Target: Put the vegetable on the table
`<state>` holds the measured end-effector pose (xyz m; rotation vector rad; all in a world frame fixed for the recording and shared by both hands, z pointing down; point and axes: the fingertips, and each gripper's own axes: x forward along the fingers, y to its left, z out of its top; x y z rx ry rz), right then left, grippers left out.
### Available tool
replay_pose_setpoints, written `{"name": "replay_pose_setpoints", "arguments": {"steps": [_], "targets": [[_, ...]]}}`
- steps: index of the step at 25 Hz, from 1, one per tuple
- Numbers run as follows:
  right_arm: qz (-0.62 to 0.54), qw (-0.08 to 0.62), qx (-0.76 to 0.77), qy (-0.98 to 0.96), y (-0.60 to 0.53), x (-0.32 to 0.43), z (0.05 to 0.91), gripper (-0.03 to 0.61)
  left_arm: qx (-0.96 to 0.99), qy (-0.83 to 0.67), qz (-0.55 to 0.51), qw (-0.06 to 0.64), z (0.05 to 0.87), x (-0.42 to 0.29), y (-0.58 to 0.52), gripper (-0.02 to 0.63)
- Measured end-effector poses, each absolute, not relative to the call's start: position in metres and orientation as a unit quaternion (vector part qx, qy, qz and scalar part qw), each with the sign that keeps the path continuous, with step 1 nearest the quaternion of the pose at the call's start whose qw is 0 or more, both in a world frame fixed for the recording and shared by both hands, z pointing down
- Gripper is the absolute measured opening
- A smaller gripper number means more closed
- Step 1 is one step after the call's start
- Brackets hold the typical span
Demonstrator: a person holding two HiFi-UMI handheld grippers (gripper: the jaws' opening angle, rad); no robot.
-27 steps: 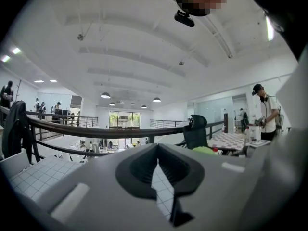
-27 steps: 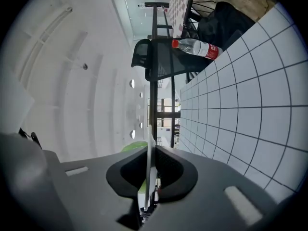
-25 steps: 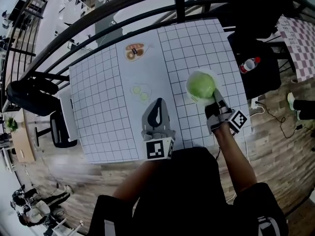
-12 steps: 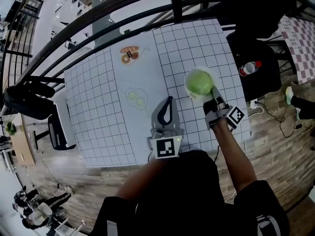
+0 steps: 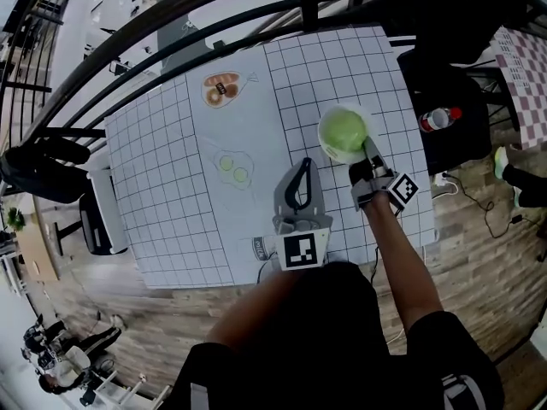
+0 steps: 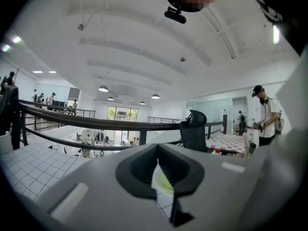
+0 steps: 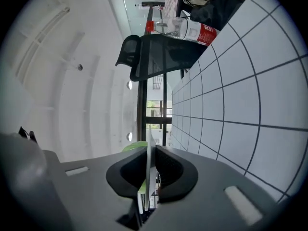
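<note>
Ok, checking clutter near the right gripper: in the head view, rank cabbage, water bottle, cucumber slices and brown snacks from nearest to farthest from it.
1. Cabbage, just ahead of the right gripper, in the bowl its jaws pinch.
2. Water bottle, off to the right.
3. Cucumber slices, left, mid-table.
4. Brown snacks, far left.

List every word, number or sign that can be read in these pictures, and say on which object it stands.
No text is legible.
Bottle: red label with white print, too blurred to read.
Food packet: dark label, too small to read.
Cubes on left gripper and right gripper: square black-and-white markers, no letters.
White dish clamped by the right gripper: no print seen.
</note>
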<state>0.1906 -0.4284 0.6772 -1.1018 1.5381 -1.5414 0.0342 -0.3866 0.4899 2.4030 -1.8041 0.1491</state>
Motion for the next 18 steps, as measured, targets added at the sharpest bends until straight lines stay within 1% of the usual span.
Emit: {"name": "replay_pose_setpoints", "arguments": {"steps": [8, 14, 18], "targets": [[-0.6, 0.326, -0.451, 0.574, -0.44, 0.19, 0.72, 0.023, 0.785, -0.609, 0.055, 0.102, 0.505, 0.022, -0.392, 0.009], [-0.608, 0.316, -0.461, 0.563, -0.445, 0.191, 0.751, 0.023, 0.781, -0.615, 0.062, 0.096, 0.509, 0.014, -0.398, 0.009], [-0.612, 0.296, -0.48, 0.554, -0.441, 0.194, 0.768, 0.024, 0.784, -0.611, 0.071, 0.091, 0.511, 0.022, -0.4, 0.009]]}}
